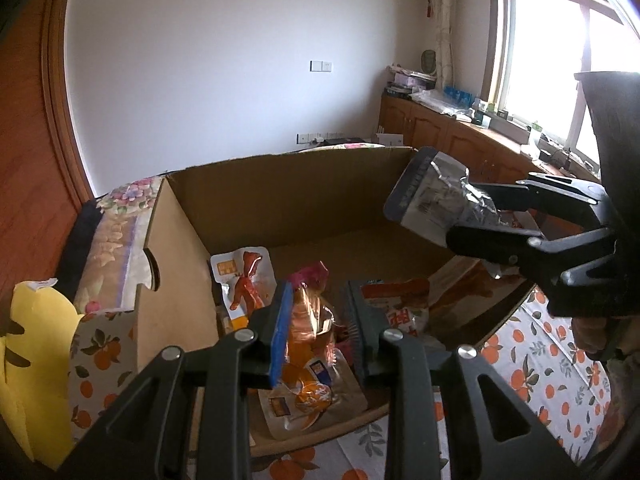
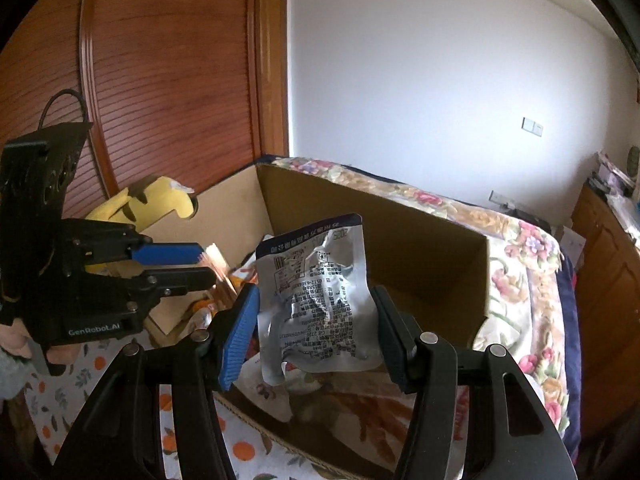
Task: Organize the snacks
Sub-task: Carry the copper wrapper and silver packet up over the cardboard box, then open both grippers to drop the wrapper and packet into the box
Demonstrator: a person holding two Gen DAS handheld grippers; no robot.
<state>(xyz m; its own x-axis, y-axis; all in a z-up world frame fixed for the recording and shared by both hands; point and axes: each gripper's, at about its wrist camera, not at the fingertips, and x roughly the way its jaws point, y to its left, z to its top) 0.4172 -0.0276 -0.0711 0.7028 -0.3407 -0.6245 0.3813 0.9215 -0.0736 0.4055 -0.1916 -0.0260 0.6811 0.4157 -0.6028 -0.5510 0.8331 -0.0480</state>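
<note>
In the left wrist view we see our left gripper (image 1: 318, 332) over the cardboard box (image 1: 280, 208), its pads on either side of an orange snack packet (image 1: 308, 320) and touching it; other snack packets (image 1: 246, 280) lie in the box below. Our right gripper (image 1: 472, 216) grips a silver pouch (image 1: 432, 196) above the box's right side

In the right wrist view we see the silver pouch (image 2: 316, 296) clamped between the right gripper's (image 2: 316, 324) fingers over the box (image 2: 380, 220), which sits on an orange-print cloth (image 2: 244, 450). The left gripper (image 2: 204, 266) pinches its packet beside a yellow plush toy (image 2: 156, 200)
</note>
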